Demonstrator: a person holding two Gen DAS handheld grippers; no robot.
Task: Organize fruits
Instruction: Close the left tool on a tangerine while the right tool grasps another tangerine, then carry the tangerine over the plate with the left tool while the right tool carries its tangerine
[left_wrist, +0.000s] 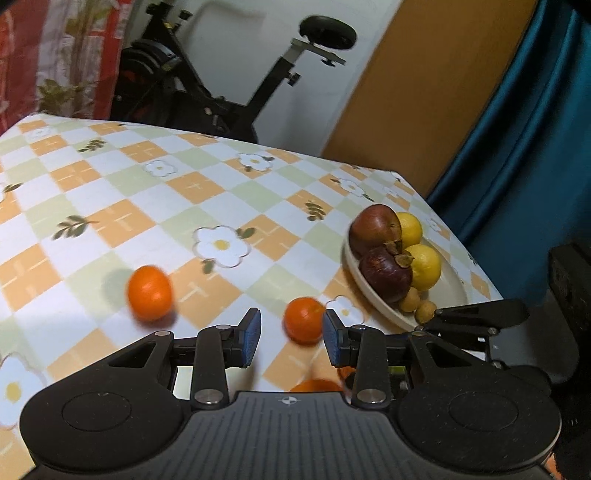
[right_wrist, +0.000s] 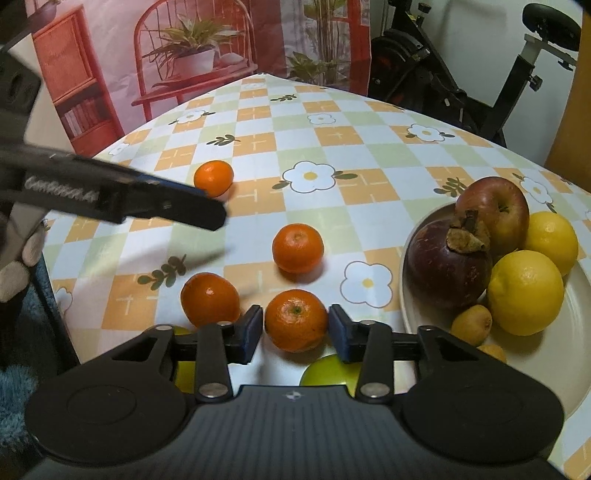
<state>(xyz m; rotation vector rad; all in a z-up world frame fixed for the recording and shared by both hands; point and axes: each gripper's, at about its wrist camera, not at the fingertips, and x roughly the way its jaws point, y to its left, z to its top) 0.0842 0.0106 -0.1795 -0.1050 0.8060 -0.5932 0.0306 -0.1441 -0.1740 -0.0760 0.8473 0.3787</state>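
Right, over to the left wrist view first. The plate (left_wrist: 448, 291) sits at the right of the frame on the checked table (left_wrist: 155, 192), and it already carries a fair load: an apple (left_wrist: 375, 229), a dark mangosteen (left_wrist: 384, 275), two lemons (left_wrist: 424, 266) and a couple of small brown fruits (left_wrist: 410, 301) at its near rim. Loose on the cloth, one mandarin (left_wrist: 149, 292) lies at centre left, well apart from the plate. The left tool (left_wrist: 291, 334) has its jaws set narrow with a second mandarin (left_wrist: 303, 319) seen between the blue pads; the frame is blurred here, and the pads look clear of the peel, so I judge nothing is gripped.

Now the right wrist view. Four mandarins show on the cloth, none on the plate (right_wrist: 417, 317) at the right edge. The right tool (right_wrist: 295, 328) straddles the nearest mandarin (right_wrist: 295, 319) at lower centre, jaws narrow, pads just beside the skin on both sides with a sliver of gap. Another mandarin (right_wrist: 209, 298) sits just left of it, one (right_wrist: 297, 248) above in mid frame, and the farthest (right_wrist: 213, 178) at upper left, by the tip of the left tool's finger (right_wrist: 192, 206) reaching in from the left.

So, by my reckoning, the big fruit is sorted and the mandarins remain, all four.
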